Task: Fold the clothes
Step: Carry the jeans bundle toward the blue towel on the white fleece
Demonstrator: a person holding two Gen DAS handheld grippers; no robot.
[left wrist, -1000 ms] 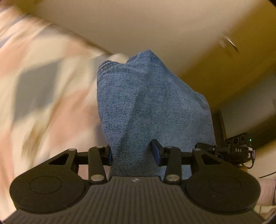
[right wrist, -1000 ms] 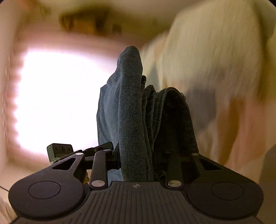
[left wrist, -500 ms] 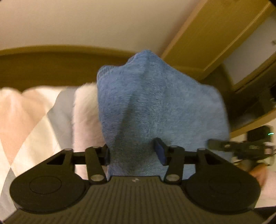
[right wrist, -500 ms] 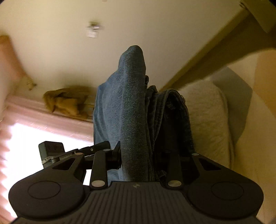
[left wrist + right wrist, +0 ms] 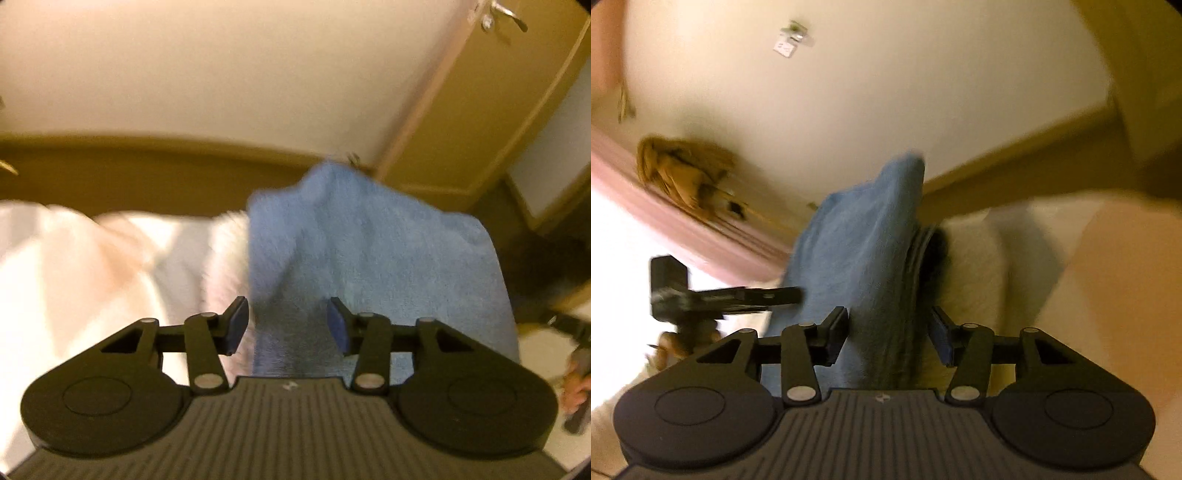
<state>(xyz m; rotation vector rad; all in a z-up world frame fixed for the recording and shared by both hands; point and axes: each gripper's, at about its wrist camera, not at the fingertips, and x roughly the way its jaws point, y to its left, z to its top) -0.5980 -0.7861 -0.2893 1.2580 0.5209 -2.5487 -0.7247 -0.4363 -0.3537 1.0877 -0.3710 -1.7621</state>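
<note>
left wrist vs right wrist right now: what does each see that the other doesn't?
Left wrist only: a door handle at top right and the left gripper with the jeans between its fingers. Right wrist only: a tan cloth bundle, a wall outlet and the right gripper. Both show the blue jeans, the white fluffy pillow and the wooden headboard.

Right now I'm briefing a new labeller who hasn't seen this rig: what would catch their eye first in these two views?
First, the blue denim jeans rising up the middle of both views, between each set of tongs. The left tongs and right tongs both stand parted around the cloth, not pinching it. Behind lie pale bedding and, in the right view, a brown garment against the wall.
</note>
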